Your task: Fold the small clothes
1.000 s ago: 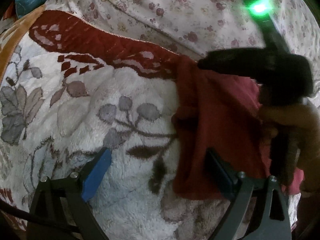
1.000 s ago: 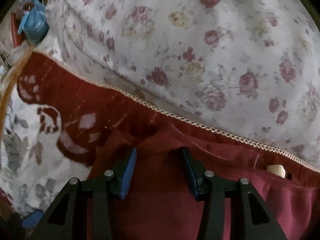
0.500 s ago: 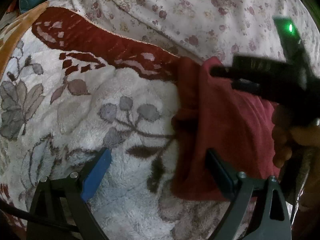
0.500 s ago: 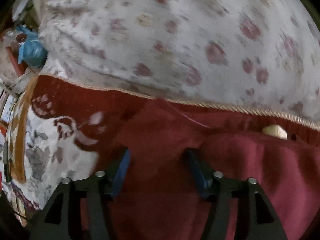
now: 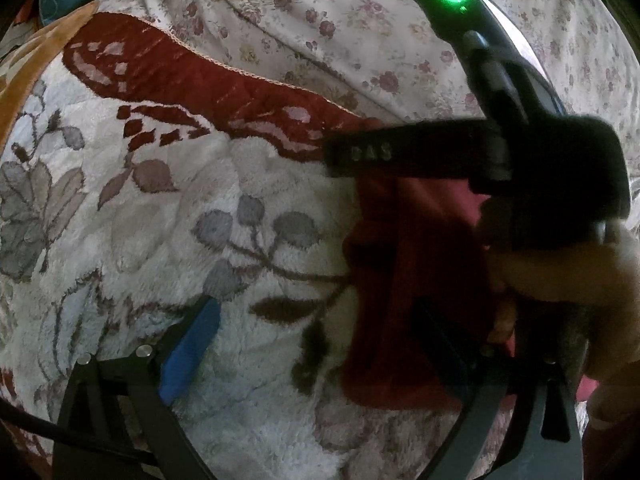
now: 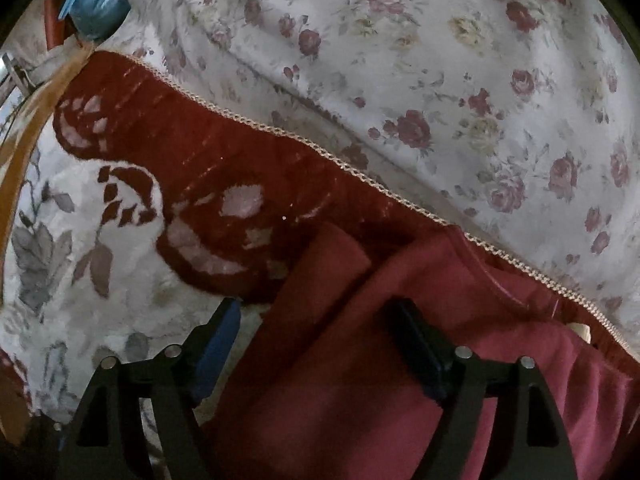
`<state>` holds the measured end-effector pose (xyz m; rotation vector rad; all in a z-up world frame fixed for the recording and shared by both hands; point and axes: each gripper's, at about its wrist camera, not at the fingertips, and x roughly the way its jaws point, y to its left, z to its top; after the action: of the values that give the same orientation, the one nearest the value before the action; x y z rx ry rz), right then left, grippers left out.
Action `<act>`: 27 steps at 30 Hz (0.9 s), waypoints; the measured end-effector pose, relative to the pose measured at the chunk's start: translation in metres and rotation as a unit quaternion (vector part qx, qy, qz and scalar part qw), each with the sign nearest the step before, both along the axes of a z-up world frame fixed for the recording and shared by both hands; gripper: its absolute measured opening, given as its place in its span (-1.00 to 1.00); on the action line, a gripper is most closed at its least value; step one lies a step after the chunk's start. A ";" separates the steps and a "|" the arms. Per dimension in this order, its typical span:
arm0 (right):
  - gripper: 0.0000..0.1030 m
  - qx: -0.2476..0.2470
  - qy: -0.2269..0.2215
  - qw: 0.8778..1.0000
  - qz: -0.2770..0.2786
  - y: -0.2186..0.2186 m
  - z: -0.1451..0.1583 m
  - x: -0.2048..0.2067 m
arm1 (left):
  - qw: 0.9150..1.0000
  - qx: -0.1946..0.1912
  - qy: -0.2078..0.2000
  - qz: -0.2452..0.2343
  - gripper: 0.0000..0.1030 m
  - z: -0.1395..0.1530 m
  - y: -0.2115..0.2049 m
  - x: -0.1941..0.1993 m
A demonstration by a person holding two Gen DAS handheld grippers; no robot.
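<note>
A small dark red garment [image 5: 404,280] lies on a fluffy white blanket with a leaf pattern [image 5: 160,220]. My left gripper [image 5: 316,336] is open over the garment's left edge, its right finger above the cloth. The right gripper's body shows in the left wrist view [image 5: 520,160], held by a hand above the garment. In the right wrist view the garment [image 6: 380,380] fills the lower right with a folded flap near the middle. My right gripper [image 6: 320,344] is open and holds nothing, hovering over the cloth.
The blanket has a dark red border with a beige trim [image 6: 280,132]. Behind it lies a white quilt with pink roses [image 6: 460,80]. A blue bag [image 6: 96,0] sits at the far left corner. An orange band [image 5: 36,76] runs along the left.
My right gripper opened wider and pulled back to the left, so more blanket shows. In the left wrist view the right gripper's body shifted left over the garment. The left gripper stayed still.
</note>
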<state>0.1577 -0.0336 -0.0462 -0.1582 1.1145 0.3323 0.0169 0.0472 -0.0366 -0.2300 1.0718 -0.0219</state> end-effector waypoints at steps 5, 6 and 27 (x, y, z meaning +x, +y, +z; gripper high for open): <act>-0.58 0.040 -0.018 0.999 -0.016 -0.029 0.012 -0.006 | 1.000 -0.022 -0.011 -0.001 0.89 0.003 -0.001 0.006; -0.64 0.060 -0.016 0.998 -0.018 -0.039 0.016 -0.007 | 0.999 -0.032 -0.016 -0.002 0.89 0.005 -0.001 0.007; 0.44 0.197 0.026 0.979 -0.036 -0.096 0.055 -0.018 | 0.990 -0.100 -0.062 -0.080 -0.58 0.033 -0.032 0.017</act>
<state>0.1399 -0.1295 0.0090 0.2418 1.0816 0.4864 0.0336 0.0150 -0.0038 -0.3179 0.9610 -0.2856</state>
